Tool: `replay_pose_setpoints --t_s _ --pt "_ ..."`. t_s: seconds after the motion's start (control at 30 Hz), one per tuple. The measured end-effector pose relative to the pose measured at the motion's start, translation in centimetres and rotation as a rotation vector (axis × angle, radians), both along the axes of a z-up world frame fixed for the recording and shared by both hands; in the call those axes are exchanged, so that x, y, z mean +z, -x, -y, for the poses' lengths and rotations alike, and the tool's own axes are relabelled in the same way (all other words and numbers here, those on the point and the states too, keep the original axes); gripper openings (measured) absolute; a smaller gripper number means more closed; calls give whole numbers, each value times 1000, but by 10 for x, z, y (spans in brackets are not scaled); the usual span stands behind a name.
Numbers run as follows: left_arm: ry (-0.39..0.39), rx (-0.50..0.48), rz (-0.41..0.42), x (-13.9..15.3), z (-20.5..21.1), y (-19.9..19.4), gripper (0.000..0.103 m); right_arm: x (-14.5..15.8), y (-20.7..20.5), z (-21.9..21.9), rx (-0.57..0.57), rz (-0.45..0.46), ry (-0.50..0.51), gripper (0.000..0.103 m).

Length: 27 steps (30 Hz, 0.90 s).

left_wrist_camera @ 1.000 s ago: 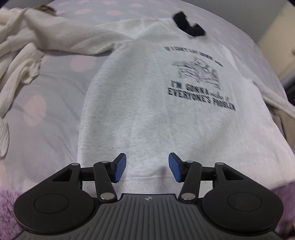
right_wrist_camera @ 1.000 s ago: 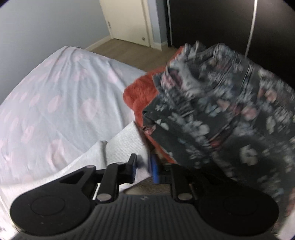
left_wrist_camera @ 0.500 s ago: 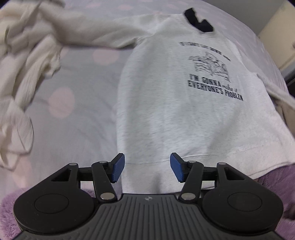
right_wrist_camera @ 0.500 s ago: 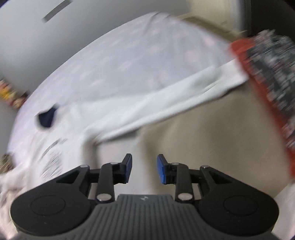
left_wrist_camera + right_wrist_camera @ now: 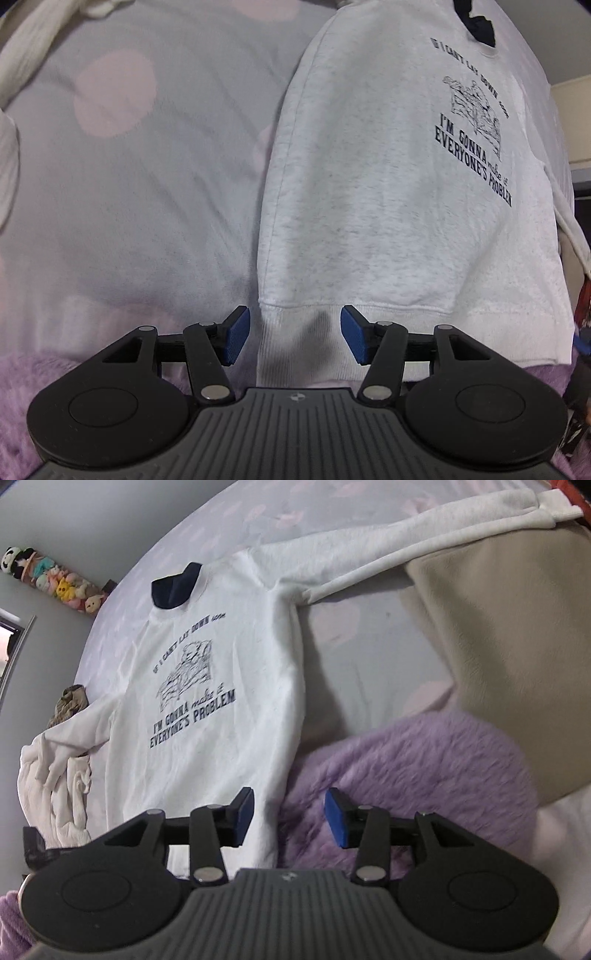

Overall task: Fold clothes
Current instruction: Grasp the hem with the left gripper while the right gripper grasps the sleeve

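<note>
A white sweatshirt (image 5: pixel 369 192) with black print lies face up and flat on a grey bedsheet with pink spots (image 5: pixel 147 166). My left gripper (image 5: pixel 293 338) is open just above the sweatshirt's lower left hem corner. In the right wrist view the sweatshirt (image 5: pixel 207 716) has one sleeve (image 5: pixel 406 550) stretched out to the upper right. My right gripper (image 5: pixel 288 821) is open over the sweatshirt's lower right hem corner, where it meets a purple fluffy blanket (image 5: pixel 399 775).
A crumpled cream garment (image 5: pixel 59 775) lies at the sweatshirt's other sleeve. A beige cloth (image 5: pixel 509 657) lies at the right, with red fabric (image 5: pixel 580 494) beyond it. Plush toys (image 5: pixel 51 579) line the far wall.
The left gripper moved left and down to the sweatshirt's hem corner. The right gripper let go of the sleeve cuff, opened, and swung from the floral and red clothes to the hem's other corner.
</note>
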<state>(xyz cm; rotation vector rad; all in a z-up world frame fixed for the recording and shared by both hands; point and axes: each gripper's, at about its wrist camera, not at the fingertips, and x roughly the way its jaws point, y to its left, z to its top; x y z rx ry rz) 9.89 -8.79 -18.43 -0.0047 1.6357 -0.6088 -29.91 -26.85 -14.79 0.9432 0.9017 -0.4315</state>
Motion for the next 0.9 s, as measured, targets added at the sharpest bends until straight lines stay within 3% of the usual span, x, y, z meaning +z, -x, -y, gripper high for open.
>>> replay_pose_setpoints --t_s 0.13,0.17,0.27,0.4,0.53,0.63,0.77,0.9 --pt "-7 -32 22 -7 5 9 30 -3 -13 -15 64 21 -29 44" --pt "-12 -41 37 -7 4 10 23 -5 -18 -19 77 7 -32 40" --pt "25 -68 92 5 3 14 8 -12 -27 -29 94 -42 13 16" --pt "113 -98 202 46 -1 20 5 6 -19 -23 63 34 24 10" --pt "192 -88 282 101 -12 24 4 54 -8 -21 55 138 67 9" --pt "209 -108 308 134 -17 24 4 87 -2 -26 73 157 148 9" --pt "155 -146 282 128 -11 27 4 91 3 -28 92 104 170 9" --pt "90 -152 219 86 -2 22 4 60 9 -21 82 65 99 9"
